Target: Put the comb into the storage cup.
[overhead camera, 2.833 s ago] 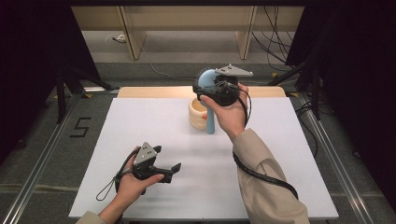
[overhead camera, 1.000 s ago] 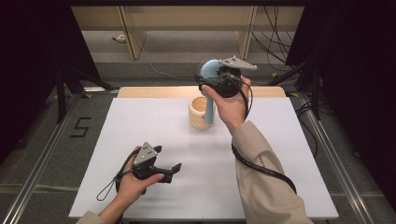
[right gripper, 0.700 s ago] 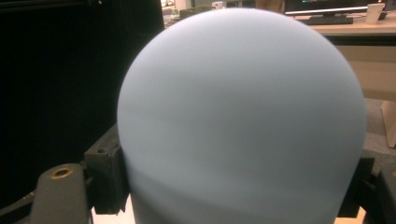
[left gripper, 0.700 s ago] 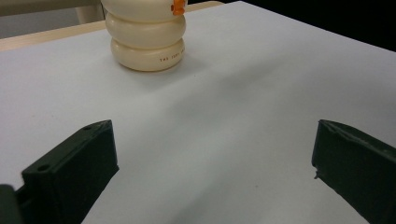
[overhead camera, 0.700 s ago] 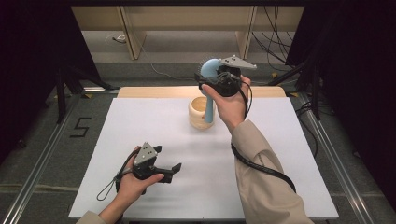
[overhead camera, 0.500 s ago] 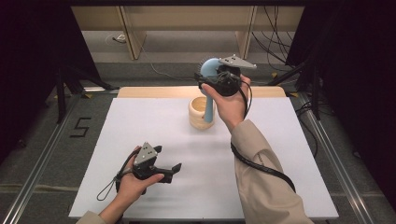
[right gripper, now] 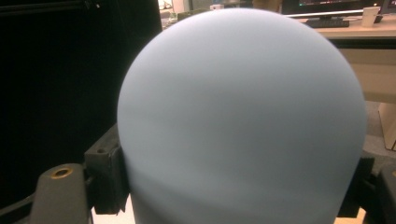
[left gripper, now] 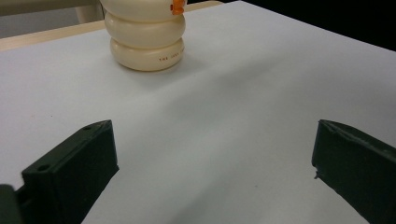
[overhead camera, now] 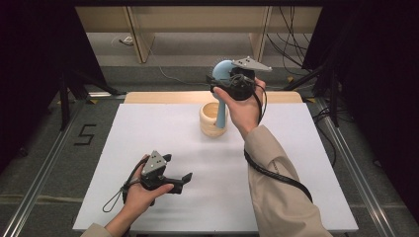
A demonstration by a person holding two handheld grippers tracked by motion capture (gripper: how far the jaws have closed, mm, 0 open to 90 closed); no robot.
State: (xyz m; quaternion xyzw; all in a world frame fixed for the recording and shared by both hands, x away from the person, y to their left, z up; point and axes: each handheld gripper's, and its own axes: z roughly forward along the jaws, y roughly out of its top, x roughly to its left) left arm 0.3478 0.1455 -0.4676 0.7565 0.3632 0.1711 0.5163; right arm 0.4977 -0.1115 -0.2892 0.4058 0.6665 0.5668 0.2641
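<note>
A pale blue, round-headed pestle-like tool (overhead camera: 221, 94) hangs lifted above the far middle of the white desk (overhead camera: 148, 128), its domed head clamped between the jaws of the right hand-held gripper (overhead camera: 223, 81) and its narrower shaft dropping into the mouth of a cream, ring-ribbed cup (overhead camera: 212, 120) at about 12 o'clock on the desk. In the right gripper view the smooth dome (right gripper: 243, 116) swells between the two black pads, which press on its flanks low at either side. The matte, even surface looks like moulded plastic or silicone: probably light, stiff enough to keep its shape, and likely to slip, since a rounded head gives flat pads only a narrow line of contact. A hold just under the widest part of the dome, or on the straight shaft, would seem the surer place. The cup, seen from the left gripper view as stacked cream rings (left gripper: 145, 44) with small print and an orange tab near the top, looks light too and could tip if the shaft drags on its rim. At about 7 o'clock the left hand-held gripper (overhead camera: 184, 178) rests near the desk's front edge, well apart from the cup, jaws spread wide and holding nothing.
</note>
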